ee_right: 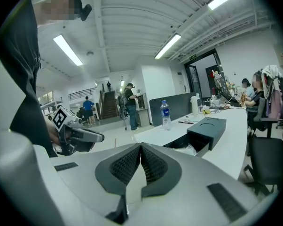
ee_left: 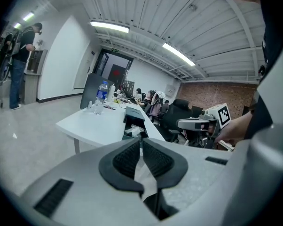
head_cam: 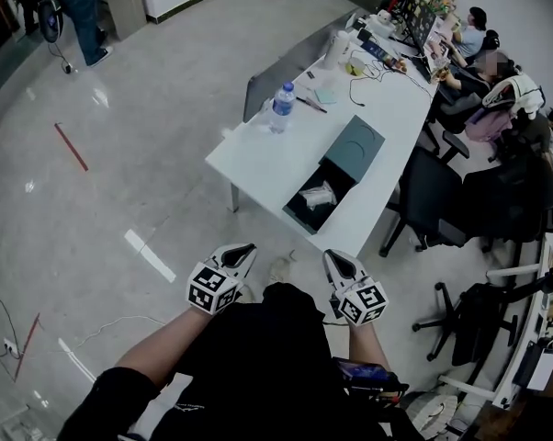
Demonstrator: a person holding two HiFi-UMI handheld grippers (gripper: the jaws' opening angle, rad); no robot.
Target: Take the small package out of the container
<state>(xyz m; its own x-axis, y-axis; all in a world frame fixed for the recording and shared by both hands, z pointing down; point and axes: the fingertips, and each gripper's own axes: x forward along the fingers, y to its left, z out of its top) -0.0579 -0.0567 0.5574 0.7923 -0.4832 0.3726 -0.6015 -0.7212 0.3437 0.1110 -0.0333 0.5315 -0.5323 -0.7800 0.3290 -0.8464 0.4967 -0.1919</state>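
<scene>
A dark teal container (head_cam: 306, 211) stands open near the front end of the white table (head_cam: 258, 159), its lid (head_cam: 355, 145) lying just behind it. The small package (head_cam: 318, 194), a crumpled clear bag, lies inside. Both grippers hang close to the person's body, short of the table edge. My left gripper (head_cam: 244, 249) is shut and empty, its pads touching (ee_left: 141, 142). My right gripper (head_cam: 334, 257) is also shut with nothing in it (ee_right: 140, 147). The container (ee_right: 179, 142) and package (ee_right: 187, 149) show ahead in the right gripper view, and the container (ee_left: 134, 119) in the left gripper view.
A water bottle (head_cam: 281, 107) stands at the table's left side, with cables, cups and clutter farther back. Black office chairs (head_cam: 433, 196) line the table's right side, where people sit at the far end. Another person stands at the far left (head_cam: 79, 7). Pale floor lies left of the table.
</scene>
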